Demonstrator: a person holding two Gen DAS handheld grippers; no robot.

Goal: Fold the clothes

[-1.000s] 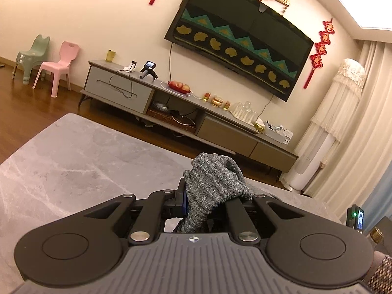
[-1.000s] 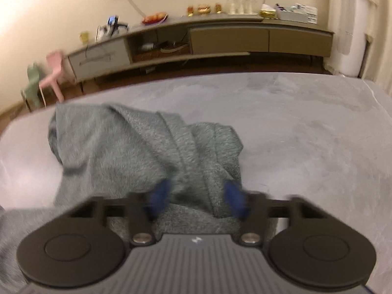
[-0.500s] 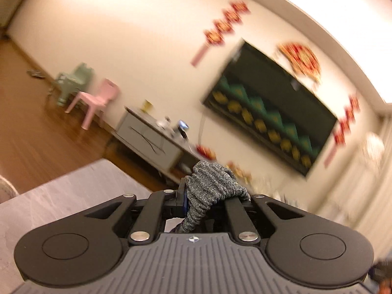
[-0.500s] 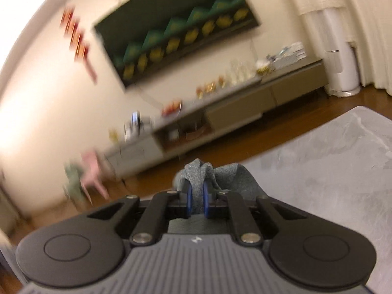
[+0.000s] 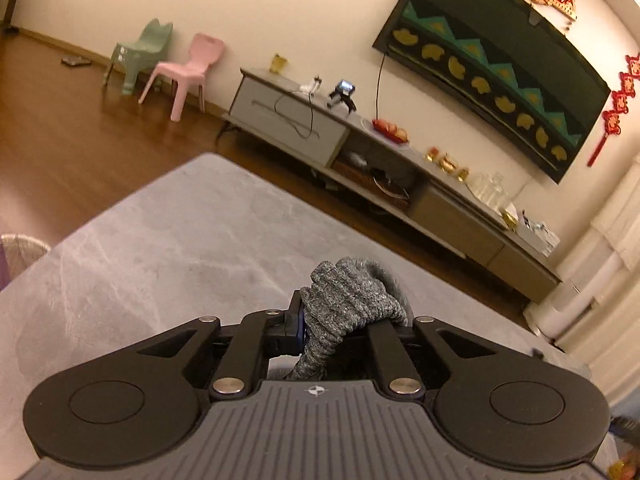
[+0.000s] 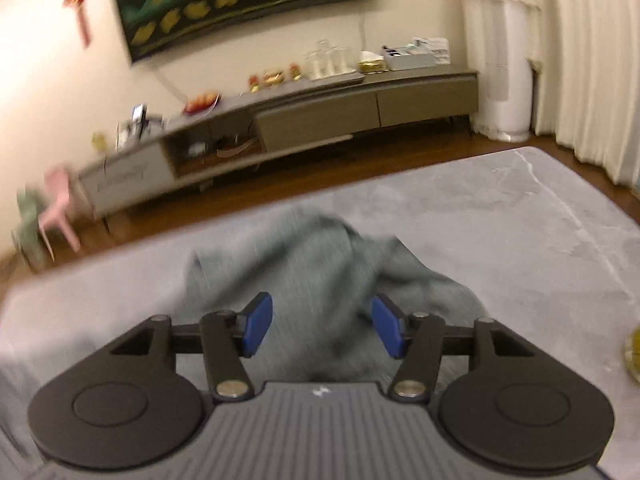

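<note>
No brand or label can be read; only a small emblem marks each hand-held gripper's ribbed grey housing. The left hand-held gripper [image 5: 340, 320] pinches a bunched fold of the grey knitted garment [image 5: 352, 300], its jaws easing apart, above the grey marble-patterned worktop [image 5: 180, 240], which lies bare to its far edge. The right hand-held gripper [image 6: 320, 328] is opening, its blue pads [image 6: 256, 324] clear of the crumpled garment [image 6: 312, 264], with bare worktop [image 6: 520, 240] to the right.

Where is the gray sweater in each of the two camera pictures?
Left wrist view: a bunched fold of the gray sweater sits low in the middle, pinched in the left gripper.
Right wrist view: the gray sweater lies heaped, blurred, on the gray table, beyond the opening right gripper, which holds nothing.
Shared landmark: the pink chair.
</note>
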